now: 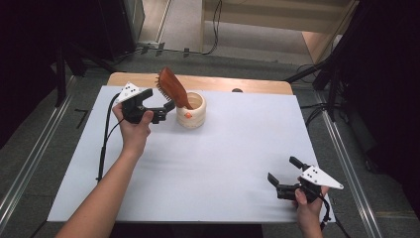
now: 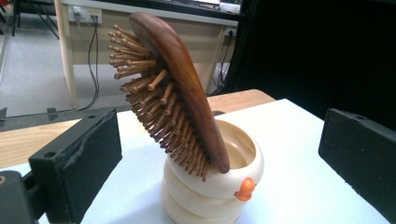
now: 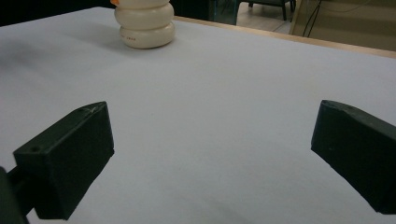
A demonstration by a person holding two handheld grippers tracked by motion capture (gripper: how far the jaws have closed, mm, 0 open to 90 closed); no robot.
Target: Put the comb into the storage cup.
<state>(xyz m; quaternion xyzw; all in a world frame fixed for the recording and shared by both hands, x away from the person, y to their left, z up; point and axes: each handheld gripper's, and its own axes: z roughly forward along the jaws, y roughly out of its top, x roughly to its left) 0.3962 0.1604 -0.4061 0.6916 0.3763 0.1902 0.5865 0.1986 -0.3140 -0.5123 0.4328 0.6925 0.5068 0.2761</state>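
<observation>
Presently a wooden hairbrush [image 1: 172, 87] is seen standing head-up in a cream ribbed cup [image 1: 191, 115] near the far edge of the white table cover [image 1: 213, 163]. Its handle is hidden inside the cup; how deep it reaches cannot be told. The head is tilted toward the left gripper [image 1: 159, 110], bristles facing that way, resting against the cup's rim.

From the left gripper view the brush [image 2: 180, 100] is framed between two widely parted black jaws, neither touching it; nothing is gripped. The cup [image 2: 212, 186] is cut off at the bottom edge, and a small orange knob [image 2: 244, 189] is noted on its side, its nature hard to make out.

The right gripper [image 1: 285, 178] is held low at the near right corner of the cover, well apart from the cup. Its jaws are spread wide and nothing is held. In the right gripper view the cup [image 3: 145, 23] is cropped at the top, so its rim is lost
</observation>
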